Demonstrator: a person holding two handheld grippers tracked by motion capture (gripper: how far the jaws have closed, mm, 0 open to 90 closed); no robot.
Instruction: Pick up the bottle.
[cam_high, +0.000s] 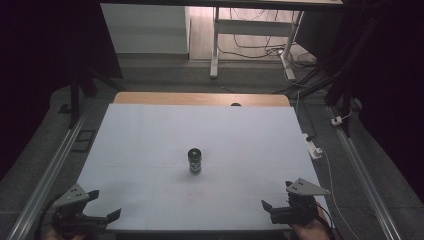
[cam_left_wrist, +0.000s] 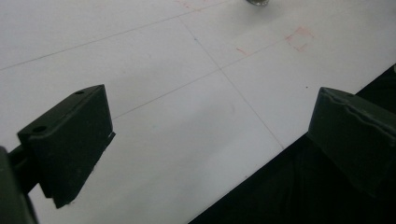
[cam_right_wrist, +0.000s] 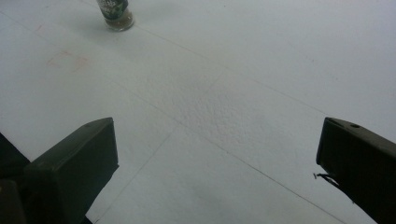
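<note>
Here, both my grippers sit parked at the near edge of the table (cam_high: 150, 130), one at each corner. My left gripper (cam_high: 102, 205) hangs over the near-left corner, jaws spread wide, nothing between them; in the left gripper view its jaws stand far apart over bare white surface and the dark drop beyond the edge. My right gripper (cam_high: 276, 196) mirrors it at the near-right corner, jaws likewise wide and holding nothing. I judge this a ready stance: both tools back and open, so either one can go in without the other crossing its path.

The small jar (cam_high: 194, 161) stands upright near the middle of the table, well apart from both grippers and roughly between them. It stands on or beside a faint pencilled line; I cannot tell which. Faint red marks (cam_right_wrist: 67, 59) lie on the sheet on the near side of it, not touching it. Set alone in the open, it leaves room for a clean approach from any side.

Look of the jar: dark cap, dark green label around the body with pale print too small to read. In the right gripper view its clear base (cam_right_wrist: 117, 21) shows something brownish inside. Narrow and tall for its footprint, so I judge it could tip under a sideways nudge.
</note>
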